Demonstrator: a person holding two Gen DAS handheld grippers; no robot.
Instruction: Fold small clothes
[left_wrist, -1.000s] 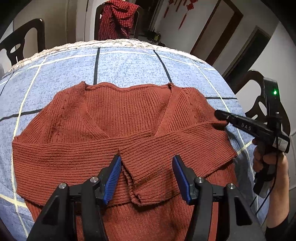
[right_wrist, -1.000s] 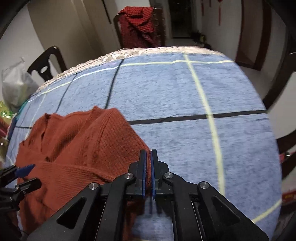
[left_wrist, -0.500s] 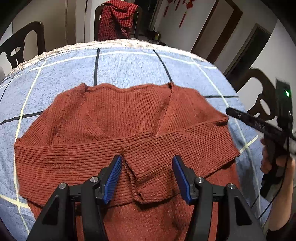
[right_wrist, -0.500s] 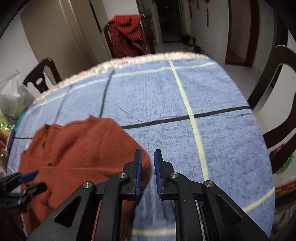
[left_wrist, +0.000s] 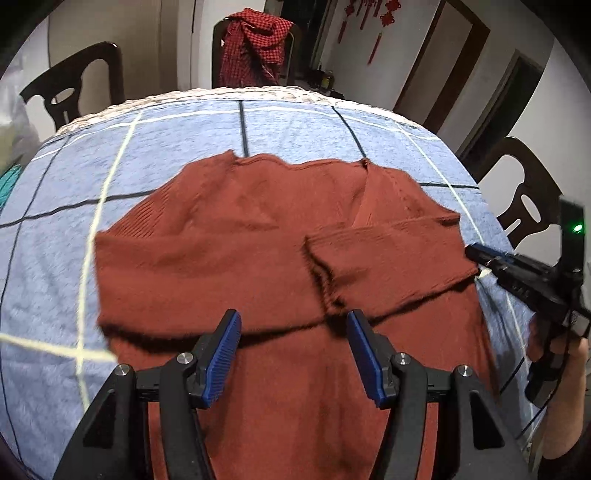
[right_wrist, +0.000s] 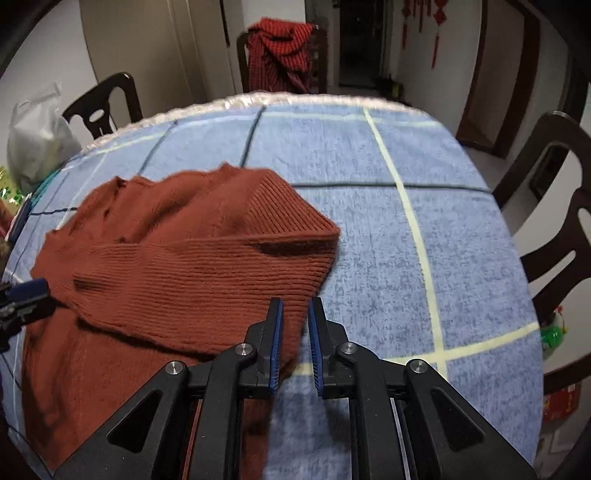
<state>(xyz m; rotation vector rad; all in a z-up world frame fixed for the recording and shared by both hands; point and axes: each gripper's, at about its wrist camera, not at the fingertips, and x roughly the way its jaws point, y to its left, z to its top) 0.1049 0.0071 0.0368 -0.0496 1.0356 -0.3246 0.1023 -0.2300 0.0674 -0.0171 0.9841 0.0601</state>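
A rust-red ribbed knit sweater (left_wrist: 240, 236) lies flat on the blue checked tablecloth, neckline at the far side, both sleeves folded across the chest. My left gripper (left_wrist: 293, 352) is open and empty, hovering over the sweater's lower body just below the folded sleeves. My right gripper (right_wrist: 295, 339) is open a little and empty, at the sweater's right edge (right_wrist: 207, 266), next to the folded right sleeve. It also shows in the left wrist view (left_wrist: 480, 256) at the sweater's right side.
The round table (right_wrist: 424, 221) is covered by the blue cloth with white and black lines. Dark wooden chairs (right_wrist: 554, 206) ring it; one at the back carries a red checked cloth (left_wrist: 255, 44). A plastic bag (right_wrist: 37, 136) sits at the left.
My right gripper has let go of the sweater's right sleeve fold, opened and drawn back. My left gripper has shifted left and back. The sleeve now rests on the chest.
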